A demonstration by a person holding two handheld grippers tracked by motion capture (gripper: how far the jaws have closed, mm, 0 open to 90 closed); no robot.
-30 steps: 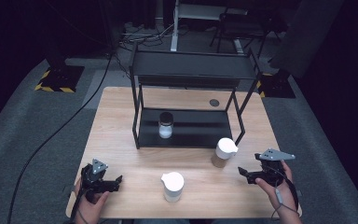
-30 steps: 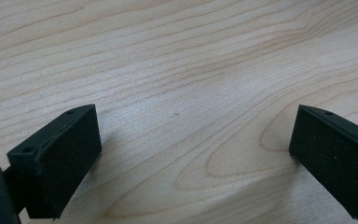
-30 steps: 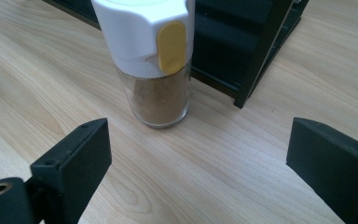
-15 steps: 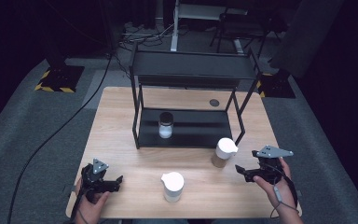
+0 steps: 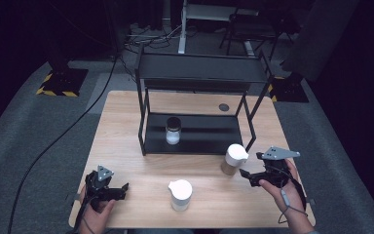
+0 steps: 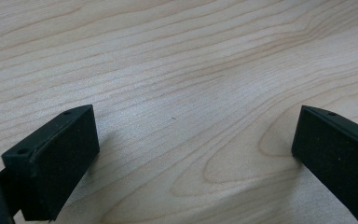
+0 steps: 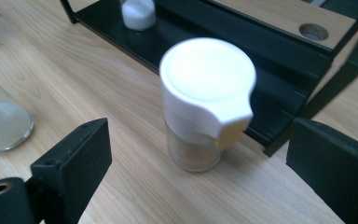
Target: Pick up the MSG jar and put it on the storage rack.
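Movement is seen in the right gripper [image 5: 249, 176], brought closer to the white-capped jar [image 5: 233, 159] standing on the table [image 5: 126, 122] just before the black rack [image 5: 195, 134], jaws wide and empty, so a grasp is judged imminent while the left gripper [image 5: 119, 189] rests open.

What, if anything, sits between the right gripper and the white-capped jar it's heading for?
Nothing visible. The right gripper has open jaws and faces the jar across bare table. The rack stands behind the jar, not in the path.
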